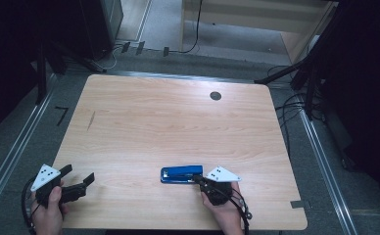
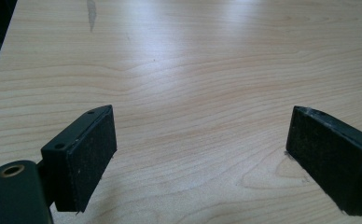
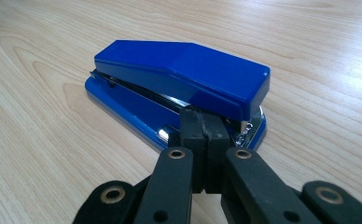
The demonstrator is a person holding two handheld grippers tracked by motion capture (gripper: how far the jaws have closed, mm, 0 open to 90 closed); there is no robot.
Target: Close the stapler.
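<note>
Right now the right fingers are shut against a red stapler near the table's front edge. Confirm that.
Not quite: the stapler is blue, not red, as the right gripper view shows. The rest holds: the right gripper has its fingers shut against the stapler's end, near the front edge of the table.

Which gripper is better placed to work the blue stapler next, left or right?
Right. The right gripper, jaws shut, sits at the end of the stapler; whether it touches is unclear. The left gripper is open over bare table near the left edge, well apart.
</note>
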